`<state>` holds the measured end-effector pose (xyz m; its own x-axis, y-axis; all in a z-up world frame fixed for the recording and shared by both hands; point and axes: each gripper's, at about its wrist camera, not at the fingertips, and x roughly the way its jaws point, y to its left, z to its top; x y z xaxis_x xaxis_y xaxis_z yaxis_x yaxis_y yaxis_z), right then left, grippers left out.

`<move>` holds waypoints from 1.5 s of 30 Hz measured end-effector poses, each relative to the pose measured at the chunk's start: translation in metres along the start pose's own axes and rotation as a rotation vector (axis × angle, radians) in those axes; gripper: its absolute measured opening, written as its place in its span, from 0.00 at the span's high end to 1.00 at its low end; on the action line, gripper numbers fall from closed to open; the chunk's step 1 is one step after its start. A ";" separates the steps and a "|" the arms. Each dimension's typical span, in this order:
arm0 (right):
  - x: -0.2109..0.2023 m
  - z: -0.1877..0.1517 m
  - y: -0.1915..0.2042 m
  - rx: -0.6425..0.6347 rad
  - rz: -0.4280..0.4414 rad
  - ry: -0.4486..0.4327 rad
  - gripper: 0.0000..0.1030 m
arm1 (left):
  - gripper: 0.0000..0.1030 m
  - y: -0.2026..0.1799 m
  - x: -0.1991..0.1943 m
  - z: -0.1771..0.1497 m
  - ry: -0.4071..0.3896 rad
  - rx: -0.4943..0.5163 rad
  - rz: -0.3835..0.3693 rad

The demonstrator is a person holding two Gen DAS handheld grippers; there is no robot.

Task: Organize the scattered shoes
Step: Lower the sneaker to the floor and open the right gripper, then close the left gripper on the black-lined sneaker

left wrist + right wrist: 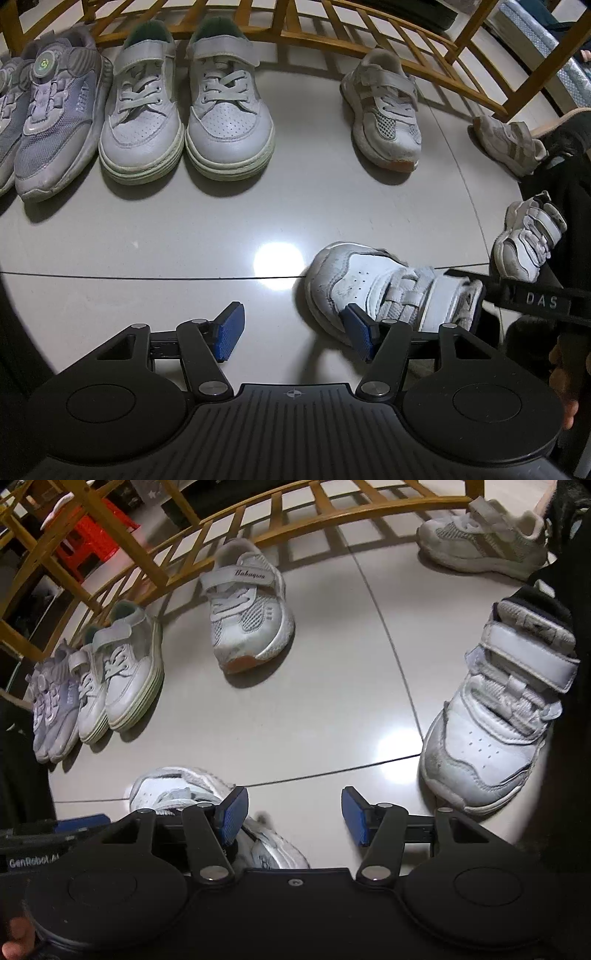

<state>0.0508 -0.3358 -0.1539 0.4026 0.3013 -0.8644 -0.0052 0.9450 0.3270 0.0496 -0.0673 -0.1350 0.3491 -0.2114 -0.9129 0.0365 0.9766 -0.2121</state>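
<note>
Shoes [229, 122] scattered; red stool [86, 541] only in right view; both hand-held grippers [295, 328] [293, 816] spread, empty.

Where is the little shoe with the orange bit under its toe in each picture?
Left wrist view: the orange-toed shoe stands upper right, alone, toe toward the camera, in front of the wooden rail.
Right wrist view: the same shoe stands upper middle, toe toward the camera, below that rail.
Shared landmark: the pair of white lace-up shoes to its left in both.
</note>
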 end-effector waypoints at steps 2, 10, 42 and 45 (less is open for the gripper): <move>0.001 -0.001 0.002 -0.006 0.006 0.005 0.42 | 0.41 0.001 0.000 0.000 -0.001 -0.007 0.002; 0.005 -0.004 0.010 -0.053 0.030 0.008 0.42 | 0.41 0.009 -0.003 0.000 -0.008 -0.033 0.020; 0.005 -0.011 0.035 -0.204 0.006 -0.020 0.33 | 0.41 -0.001 -0.011 0.016 -0.031 -0.014 0.027; 0.005 -0.011 0.035 -0.207 0.006 -0.021 0.32 | 0.40 -0.002 -0.010 0.021 -0.028 -0.029 0.023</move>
<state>0.0425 -0.2993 -0.1511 0.4210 0.3062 -0.8538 -0.1943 0.9499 0.2448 0.0659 -0.0659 -0.1181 0.3761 -0.1869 -0.9076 0.0008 0.9795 -0.2013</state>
